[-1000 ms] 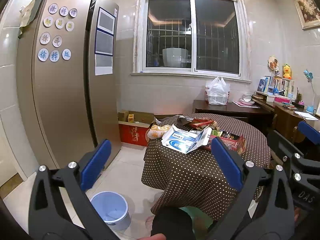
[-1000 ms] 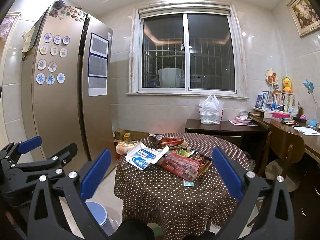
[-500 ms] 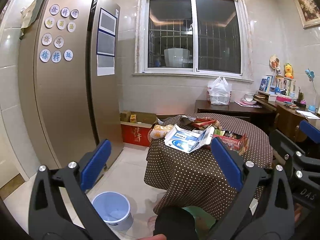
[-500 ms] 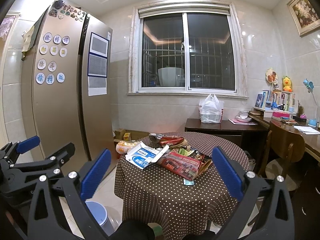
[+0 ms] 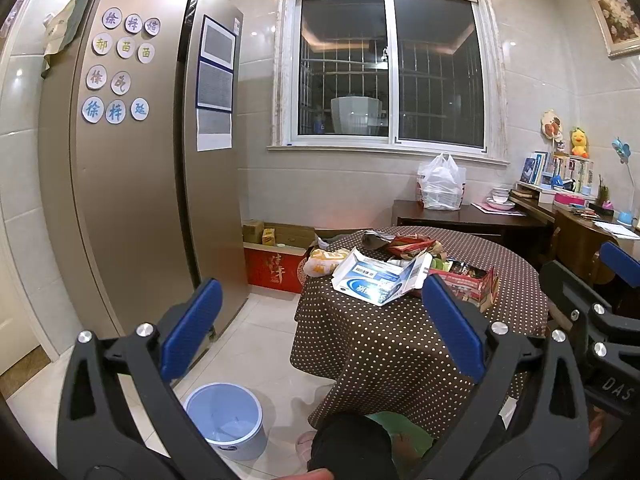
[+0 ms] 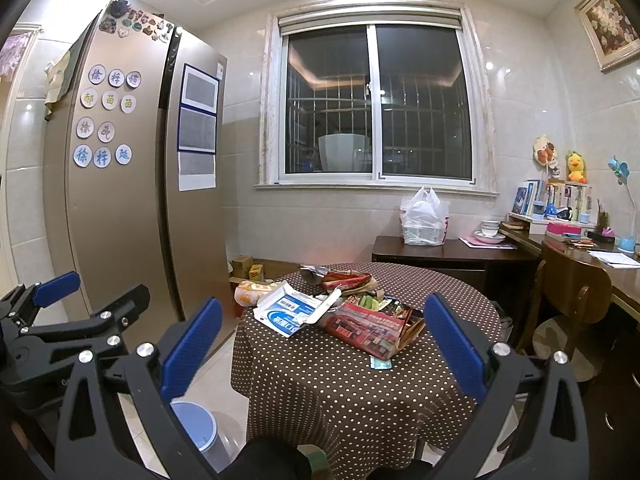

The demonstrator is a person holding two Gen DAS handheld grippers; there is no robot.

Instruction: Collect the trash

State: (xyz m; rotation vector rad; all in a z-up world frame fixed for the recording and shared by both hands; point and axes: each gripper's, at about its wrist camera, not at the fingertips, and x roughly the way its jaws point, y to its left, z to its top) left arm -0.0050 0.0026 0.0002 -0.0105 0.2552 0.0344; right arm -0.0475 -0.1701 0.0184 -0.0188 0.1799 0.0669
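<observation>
Left wrist view: left claw (image 5: 320,320) spread wide, holding nothing, held in the air short of the round table with brown polka-dot cloth (image 5: 400,344). Trash sits in a heap on the table top: flattened white-and-blue cardboard box (image 5: 376,280) nearest, red printed carton (image 5: 472,282) just beside it, crumpled wrappers behind. Pale blue round plastic bin (image 5: 226,420) stands on the tiled floor, below the table edge, apparently empty.

Right wrist view: right claw (image 6: 322,344) also spread and empty, facing the same heap. Red carton lies open-ended and creased, overlapping the box.

Judgement: approach step, nothing collected. Next move calls for reaching forward and closing on a box edge; flat card likely slips unless pinched at a raised flap.
</observation>
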